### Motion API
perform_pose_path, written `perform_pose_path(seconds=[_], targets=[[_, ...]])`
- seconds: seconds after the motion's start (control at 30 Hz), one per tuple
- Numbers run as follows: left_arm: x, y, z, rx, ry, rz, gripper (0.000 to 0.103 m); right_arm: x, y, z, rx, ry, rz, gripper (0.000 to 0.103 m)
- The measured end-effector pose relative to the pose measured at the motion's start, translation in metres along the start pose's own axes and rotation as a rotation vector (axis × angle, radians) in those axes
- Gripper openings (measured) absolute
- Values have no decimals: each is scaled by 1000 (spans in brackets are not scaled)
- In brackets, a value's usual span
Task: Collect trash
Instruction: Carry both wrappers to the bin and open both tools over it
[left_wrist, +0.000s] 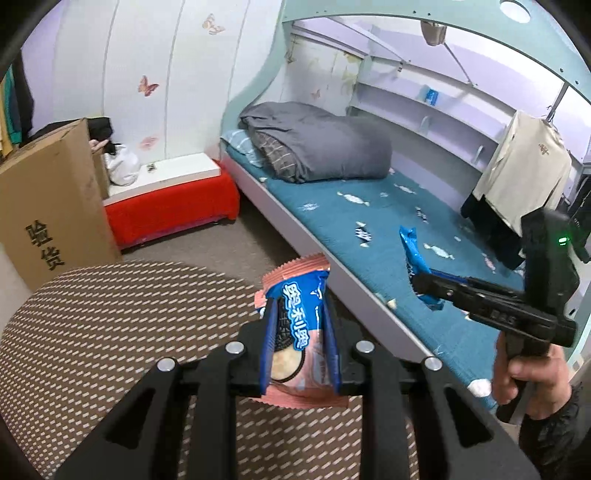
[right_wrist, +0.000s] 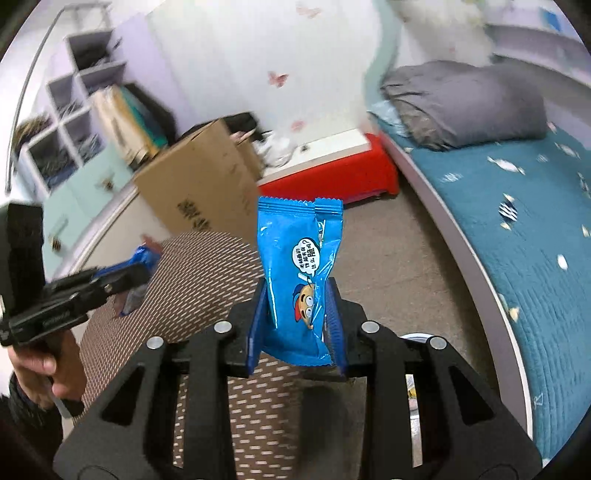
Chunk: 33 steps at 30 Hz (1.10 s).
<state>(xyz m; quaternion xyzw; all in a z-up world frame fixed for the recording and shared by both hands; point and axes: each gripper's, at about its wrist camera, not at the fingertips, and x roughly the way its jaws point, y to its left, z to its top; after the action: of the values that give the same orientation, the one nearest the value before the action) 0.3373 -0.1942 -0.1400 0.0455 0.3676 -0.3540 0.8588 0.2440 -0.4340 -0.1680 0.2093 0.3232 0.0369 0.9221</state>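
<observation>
Bedroom, small, with white walls bearing butterfly stickers. Contents as follows.

Bed: runs along the right, under a pale green arched frame; teal quilted cover printed with candy shapes; grey duvet bundled at the far end. Small white scraps lie on the cover near the bed's edge.

Floor: grey-brown carpet. Brown woven mat with pale dashes, rounded, lies in the foreground below both grippers.

Cardboard box: large, printed with black characters, stands at the left. Beside it a red low bench with a white top, holding a white bag.

Shelving: lavender shelves line the wall behind the bed; a cream shirt hangs at the right over dark clothing.

Left gripper: fingers set narrow, clamped on a cookie wrapper, pink and blue with a sandwich cookie pictured. Wrapper stands upright between the fingers, held above the mat.

Right gripper: fingers set narrow, clamped on a blue snack wrapper with a cartoon face and a speech bubble. Wrapper stands upright with its crimped top edge highest, held above the mat's edge and the carpet. In the left wrist view the same gripper is seen from the side over the bed's edge, wrapper projecting from its tip, a hand gripping its handle.

Hand, dark sleeve: holds the left gripper's handle, lower left in the right wrist view.
</observation>
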Motion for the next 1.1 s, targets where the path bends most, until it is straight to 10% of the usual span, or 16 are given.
perform_pose_path(seconds=[0.4, 0.67, 1.1], targets=[[80, -67, 21, 59, 88, -67, 23, 68, -131, -40, 276, 156, -97, 31], [141, -89, 18, 90, 197, -57, 23, 122, -196, -77, 451, 276, -136, 69], [224, -111, 1, 155, 396, -81, 27, 43, -207, -62, 484, 103, -119, 83]])
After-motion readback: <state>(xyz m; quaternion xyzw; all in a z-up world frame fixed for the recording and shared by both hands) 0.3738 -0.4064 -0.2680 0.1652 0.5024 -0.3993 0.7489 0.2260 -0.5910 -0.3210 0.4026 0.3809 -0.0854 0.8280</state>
